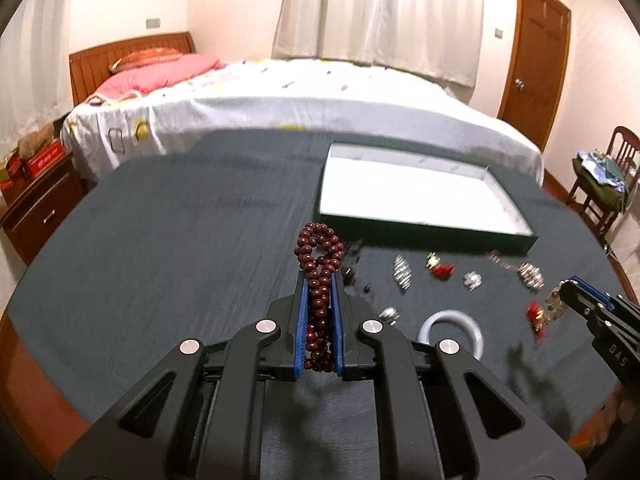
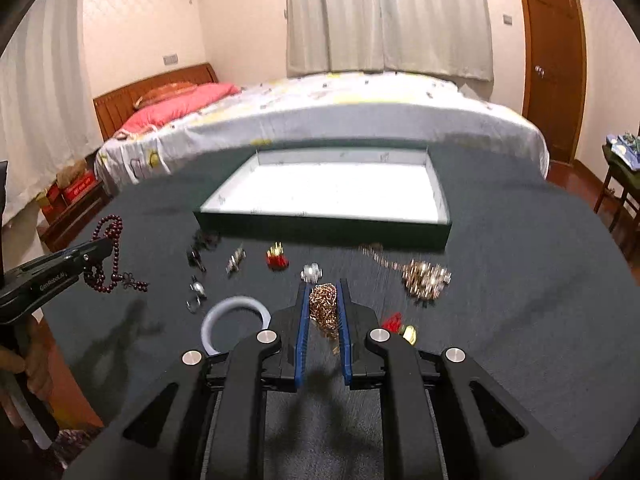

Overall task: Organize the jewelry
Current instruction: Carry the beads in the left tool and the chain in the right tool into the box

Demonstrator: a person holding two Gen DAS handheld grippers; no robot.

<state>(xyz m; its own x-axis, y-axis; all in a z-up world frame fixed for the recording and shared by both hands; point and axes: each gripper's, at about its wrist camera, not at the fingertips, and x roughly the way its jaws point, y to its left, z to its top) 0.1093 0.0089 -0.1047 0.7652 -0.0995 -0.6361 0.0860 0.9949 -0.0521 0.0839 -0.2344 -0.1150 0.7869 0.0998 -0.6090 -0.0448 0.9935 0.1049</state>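
My left gripper (image 1: 319,276) is shut on a dark red bead bracelet (image 1: 319,256), whose loop sticks out past the fingertips above the dark cloth. From the right wrist view the same bead bracelet (image 2: 112,254) dangles from the left gripper (image 2: 106,246) at the far left. My right gripper (image 2: 323,286) is shut on a bunched gold chain (image 2: 324,308), lifted off the cloth. It shows at the right edge of the left wrist view as the right gripper (image 1: 564,286) with the chain (image 1: 556,302) hanging. A shallow white-lined tray (image 2: 440,200) lies beyond the jewelry.
Loose pieces lie on the dark cloth: a pale bangle (image 2: 216,320), silver earrings (image 2: 236,262), a red-and-gold ornament (image 2: 277,258), a silver charm (image 2: 311,272), a gold-and-silver heap (image 2: 426,278), a red piece (image 2: 394,322). A bed (image 2: 340,112) stands behind the table; a chair (image 1: 604,184) at right.
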